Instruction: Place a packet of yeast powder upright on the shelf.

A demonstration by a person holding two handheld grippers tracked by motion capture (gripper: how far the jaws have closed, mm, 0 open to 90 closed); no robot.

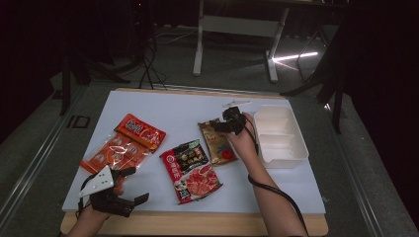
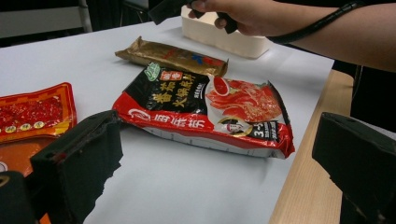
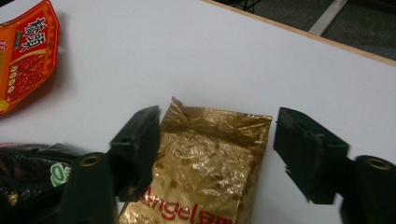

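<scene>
White table top (image 1: 163, 106) on a wooden base, spread with food packets. At the right side, a white plastic box (image 1: 279, 136) with two compartments, standing just beside the gold packet. Near the front middle, a red-and-black packet (image 1: 191, 170) lying flat, printed with large Chinese characters in yellow on black, a white-on-red band of characters along one edge and a picture of red food; in the left gripper view a "3" legible near its lower edge. To the left, an orange packet (image 1: 141, 131) with white Chinese characters on red, overlapping a clear-fronted orange packet (image 1: 114, 154) showing round labels too small to read. Between the red-and-black packet and the box, the gold packet (image 3: 210, 163), crinkled foil, flat on the table, red lettering "Angel" readable at its lower part, further letters cut off.

Right gripper (image 3: 217, 149) hovering over the gold packet's top end, jaws set wide to either side of it, left jaw at the packet's edge, right jaw apart from it; no firm hold visible. Left gripper (image 2: 219, 163) near the table's front left corner, jaws wide apart, nothing between them but bare table top.
</scene>
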